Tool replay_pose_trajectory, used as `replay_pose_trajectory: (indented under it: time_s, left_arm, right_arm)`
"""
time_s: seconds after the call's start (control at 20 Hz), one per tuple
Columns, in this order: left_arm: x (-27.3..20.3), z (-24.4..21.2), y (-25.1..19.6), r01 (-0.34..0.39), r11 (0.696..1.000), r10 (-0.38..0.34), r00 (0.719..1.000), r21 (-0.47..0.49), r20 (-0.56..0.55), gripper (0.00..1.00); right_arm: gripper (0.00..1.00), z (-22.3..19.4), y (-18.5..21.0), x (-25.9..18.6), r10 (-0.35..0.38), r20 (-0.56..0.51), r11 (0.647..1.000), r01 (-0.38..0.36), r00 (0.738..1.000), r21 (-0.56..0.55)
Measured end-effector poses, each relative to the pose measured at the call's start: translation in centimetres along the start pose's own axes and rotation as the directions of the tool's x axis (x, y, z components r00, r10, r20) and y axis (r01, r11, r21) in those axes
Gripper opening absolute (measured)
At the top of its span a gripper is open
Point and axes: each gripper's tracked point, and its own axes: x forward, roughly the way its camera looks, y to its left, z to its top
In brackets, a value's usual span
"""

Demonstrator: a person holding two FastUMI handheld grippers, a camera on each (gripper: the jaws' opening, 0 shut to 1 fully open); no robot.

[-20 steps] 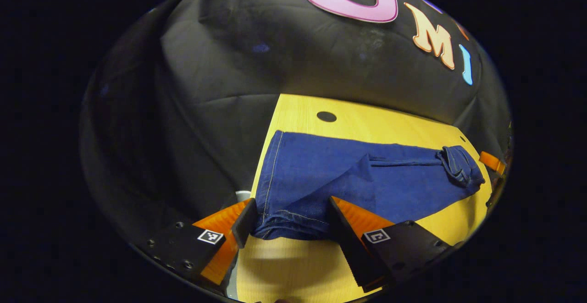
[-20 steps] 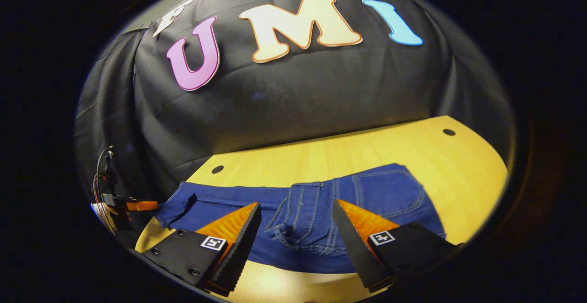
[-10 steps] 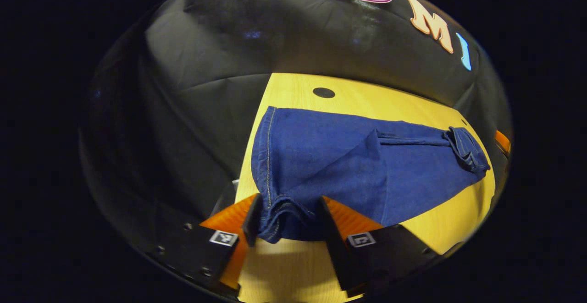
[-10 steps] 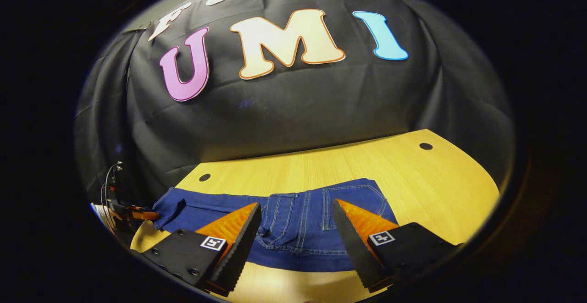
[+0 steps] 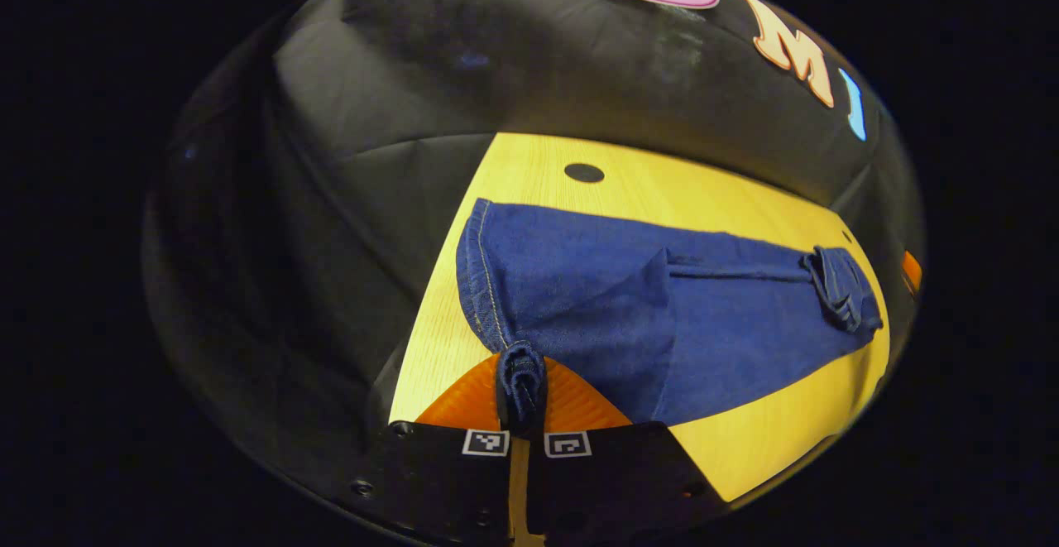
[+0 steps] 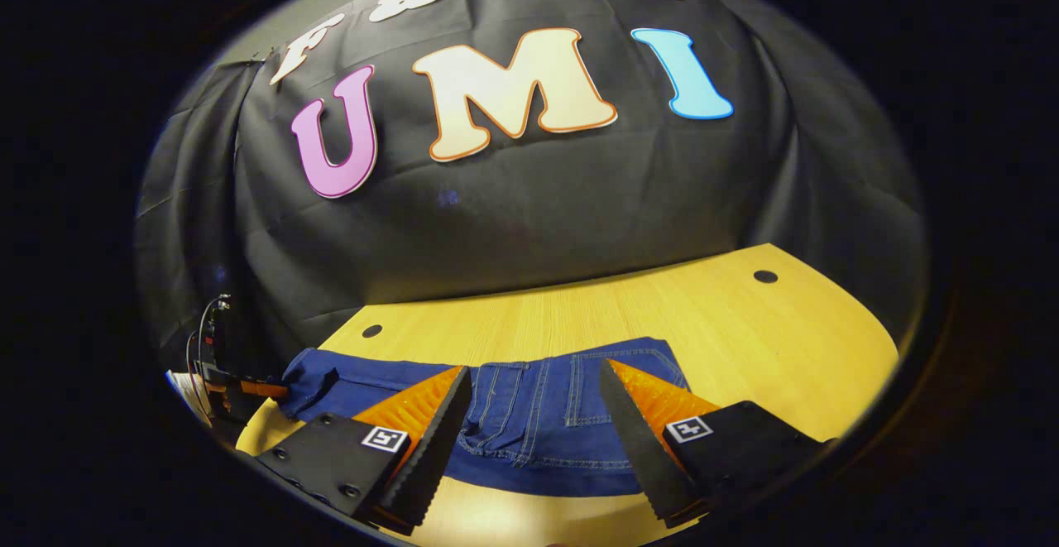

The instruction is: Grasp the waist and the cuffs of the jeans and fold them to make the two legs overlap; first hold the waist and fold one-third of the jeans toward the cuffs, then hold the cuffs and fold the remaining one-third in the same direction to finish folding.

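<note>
Writing and labels: no brand tag is showing legibly on the jeans (image 5: 662, 315); small square black-and-white markers (image 5: 485, 443) are sitting on the claw bodies, and they are patterns, not words.

Jeans: dark blue denim, lying flat along the yellow wooden desk (image 5: 745, 456), the legs stretching away toward the far end, where the waist (image 5: 840, 290) is bunching up. In the right gripper view the jeans (image 6: 538, 415) are showing their waist end with stitched seams and a pocket, lying close to the near desk edge.

Left claw (image 5: 521, 402): clenched on the cuff (image 5: 521, 377), both fingers pressing a gathered roll of denim hem between them, close to the near left corner of the desk.

Right claw (image 6: 534, 439): standing released, fingers well apart, hovering at the waist with denim showing between them; contact with the cloth cannot be told.

Other claw seen afar: in the right gripper view, the left claw with its cables (image 6: 219, 365) is showing at the far left, by the cuff end.

Desk: light wood grain, with round dark holes (image 5: 584, 172) near its far corners (image 6: 765, 276).

Room: black cloth wall (image 6: 538, 199) is hanging behind the desk, creased and draping down to its far edge.
</note>
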Motion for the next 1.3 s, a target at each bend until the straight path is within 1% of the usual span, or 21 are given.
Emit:
replay_pose_trajectory:
  time_s: [0.1, 0.2, 0.3, 0.35, 0.4, 0.55, 0.7, 0.85, 1.05, 1.25, 1.3]
  left_arm:
    - [-2.0, 2.1, -1.9, 0.031, 0.998, -0.027, 0.998, -0.056, 0.057, 0.01]
    - [-4.6, 4.6, -3.5, 0.071, 0.994, -0.061, 0.991, -0.079, 0.119, 0.01]
    - [-7.0, 6.9, -5.6, 0.089, 0.994, -0.08, 0.985, -0.055, 0.155, 0.0]
    - [-7.7, 7.7, -6.9, 0.09, 0.995, -0.081, 0.982, -0.045, 0.171, 0.04]
    - [-8.6, 8.2, -7.8, 0.096, 0.995, -0.088, 0.981, -0.035, 0.175, 0.01]
    - [-10.6, 10.5, -10.9, 0.13, 0.991, -0.122, 0.966, -0.019, 0.227, 0.01]
    - [-10.6, 12.7, -16.7, 0.171, 0.985, -0.16, 0.955, -0.02, 0.25, 0.01]
    - [-10.8, 13.7, -20.9, 0.192, 0.981, -0.187, 0.946, 0.008, 0.266, 0.01]
    - [-11.1, 14.4, -26.6, 0.231, 0.972, -0.236, 0.931, 0.051, 0.279, 0.01]
    - [-10.7, 14.4, -32.6, 0.273, 0.956, -0.292, 0.919, 0.105, 0.267, 0.01]
    - [-10.5, 14.4, -34.0, 0.284, 0.952, -0.305, 0.915, 0.114, 0.265, 0.04]
  right_arm:
    - [0.97, 1.0, -0.9, -0.5, 0.009, 0.016, 1.0, -0.009, 1.0, 0.01]
    - [0.97, 1.7, -2.0, -1.1, 0.02, 0.015, 1.0, -0.021, 1.0, 0.019]
    - [0.97, 2.5, -3.2, -1.7, 0.03, 0.013, 0.999, -0.03, 0.999, 0.02]
    - [0.97, 2.9, -3.6, -1.9, 0.041, 0.014, 0.999, -0.041, 0.999, 0.019]
    - [0.97, 3.1, -4.1, -2.2, 0.046, 0.012, 0.999, -0.047, 0.999, 0.014]
    - [0.97, 3.9, -5.9, -3.2, 0.06, 0.01, 0.998, -0.06, 0.998, -0.01]
    - [0.97, 4.7, -7.1, -4.4, 0.076, 0.017, 0.997, -0.076, 0.997, -0.002]
    - [0.97, 5.4, -8.3, -4.9, 0.089, 0.024, 0.996, -0.089, 0.996, -0.002]
    - [0.97, 6.1, -10.1, -5.7, 0.098, 0.03, 0.995, -0.098, 0.995, -0.004]
    - [0.97, 6.4, -12.3, -7.1, 0.097, 0.037, 0.995, -0.097, 0.995, -0.01]
    - [0.97, 6.6, -12.8, -7.4, 0.092, 0.039, 0.996, -0.092, 0.995, -0.013]
